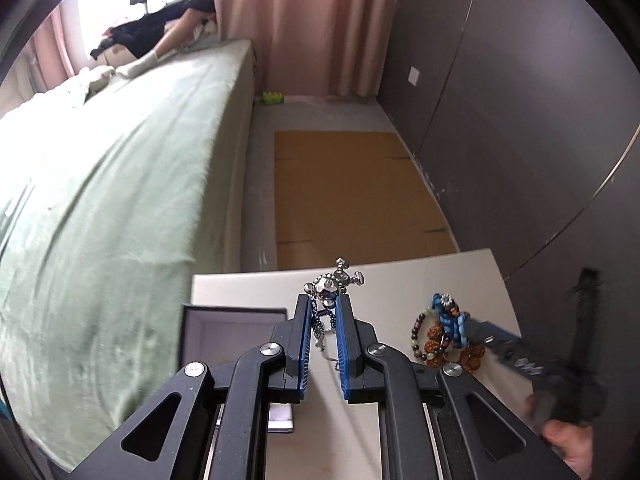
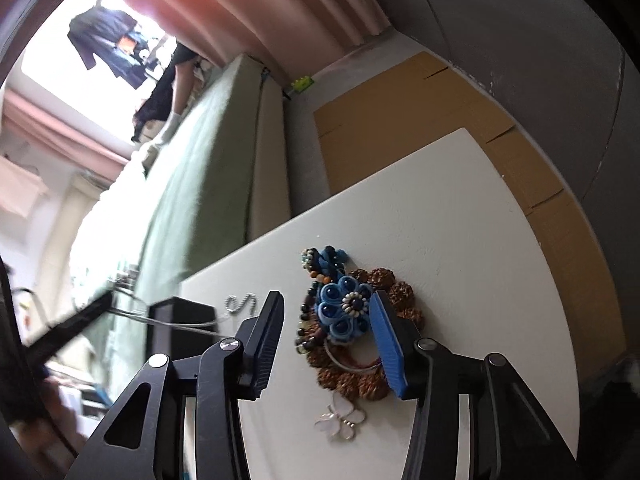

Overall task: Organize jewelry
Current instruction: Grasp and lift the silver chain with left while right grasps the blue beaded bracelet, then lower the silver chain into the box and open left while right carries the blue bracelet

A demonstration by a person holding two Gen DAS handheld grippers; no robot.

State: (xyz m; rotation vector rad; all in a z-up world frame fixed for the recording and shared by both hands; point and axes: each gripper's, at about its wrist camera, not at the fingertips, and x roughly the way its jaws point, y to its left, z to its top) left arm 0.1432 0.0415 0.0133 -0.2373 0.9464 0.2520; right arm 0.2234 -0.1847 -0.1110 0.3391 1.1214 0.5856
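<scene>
Sorting jewelry, one piece per hand

Left gripper [image 1: 323, 310] fingers pinch a silver skull pendant [image 1: 333, 282] at lower centre, beside the open box [image 1: 234, 322]; right gripper [image 2: 328, 314] fingers spread wide around the blue flower piece [image 2: 344, 306] on the tabletop [image 2: 460, 220], ready to close.

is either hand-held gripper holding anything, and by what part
The left hand-held gripper pinches a silver metal pendant by the chain just under its ball. The right hand-held gripper is open around a blue fabric flower, holding nothing.

Bright window [image 1: 120, 4] glare, fisheye edges dark, sides blurred
</scene>
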